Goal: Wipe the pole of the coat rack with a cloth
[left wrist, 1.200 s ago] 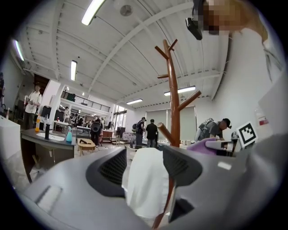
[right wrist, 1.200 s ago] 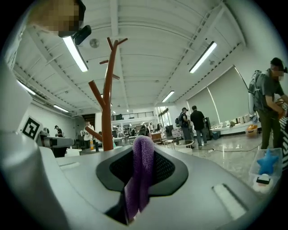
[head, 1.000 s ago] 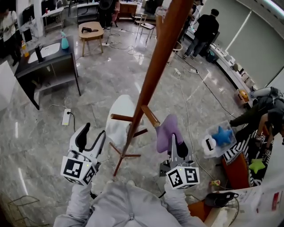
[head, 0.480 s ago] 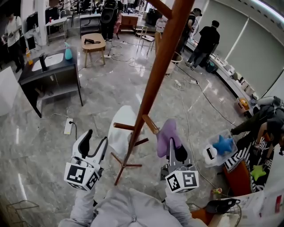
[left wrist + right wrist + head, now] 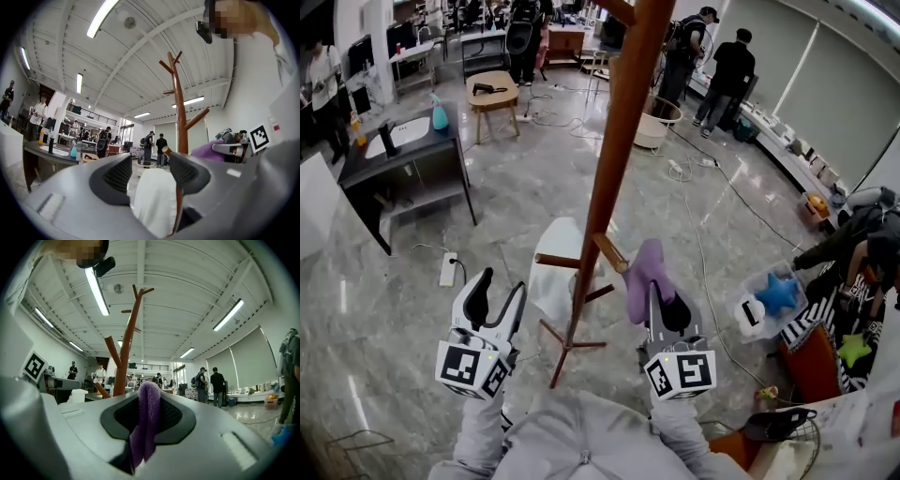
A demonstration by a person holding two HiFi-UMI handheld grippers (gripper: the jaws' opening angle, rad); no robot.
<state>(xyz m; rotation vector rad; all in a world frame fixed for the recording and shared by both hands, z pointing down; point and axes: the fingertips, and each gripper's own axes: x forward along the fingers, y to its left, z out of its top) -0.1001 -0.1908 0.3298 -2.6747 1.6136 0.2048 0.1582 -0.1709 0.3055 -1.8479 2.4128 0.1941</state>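
Since a second ago my right gripper has eased the cloth in toward the pole. Its jaws are clamped on the purple fold, which stands up between them just beside the low peg, at its 3 o'clock; I can't tell whether they touch. The left gripper holds nothing, jaws wide, at the pole's 8 o'clock. To wipe well I'd clear the peg, press the cloth's broad face onto the wood toward 9 o'clock, then stroke along the pole, gripping firmly so the fold doesn't drag out.
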